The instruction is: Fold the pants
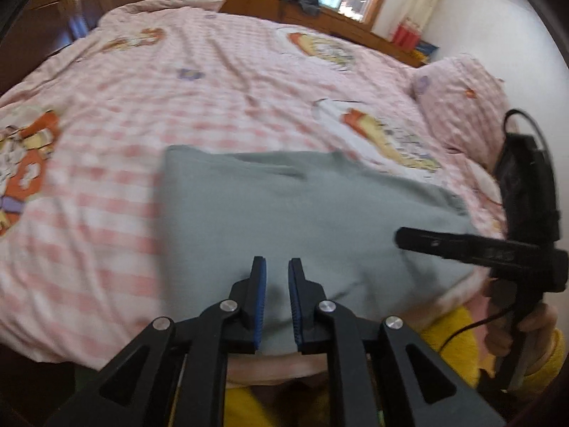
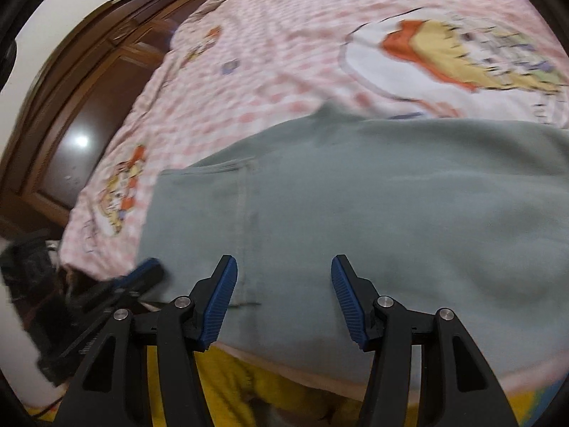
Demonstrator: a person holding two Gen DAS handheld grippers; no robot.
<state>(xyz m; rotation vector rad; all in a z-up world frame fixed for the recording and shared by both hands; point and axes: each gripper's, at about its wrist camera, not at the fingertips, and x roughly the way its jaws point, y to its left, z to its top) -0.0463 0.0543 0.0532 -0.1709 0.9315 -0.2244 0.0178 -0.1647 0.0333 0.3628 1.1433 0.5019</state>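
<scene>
Grey-green pants lie folded into a flat block near the front edge of the bed; they fill the right wrist view. My left gripper hovers over the pants' near edge with its jaws slightly apart and nothing between them. My right gripper is wide open and empty above the pants' near edge. The right gripper also shows in the left wrist view at the pants' right end. The left gripper's fingers show blurred at the left of the right wrist view.
The bed carries a pink checked quilt with cartoon prints. A pink pillow lies at the right. A dark wooden wardrobe stands beside the bed. A wooden headboard shelf with clutter sits under a window. The person's yellow clothing is below.
</scene>
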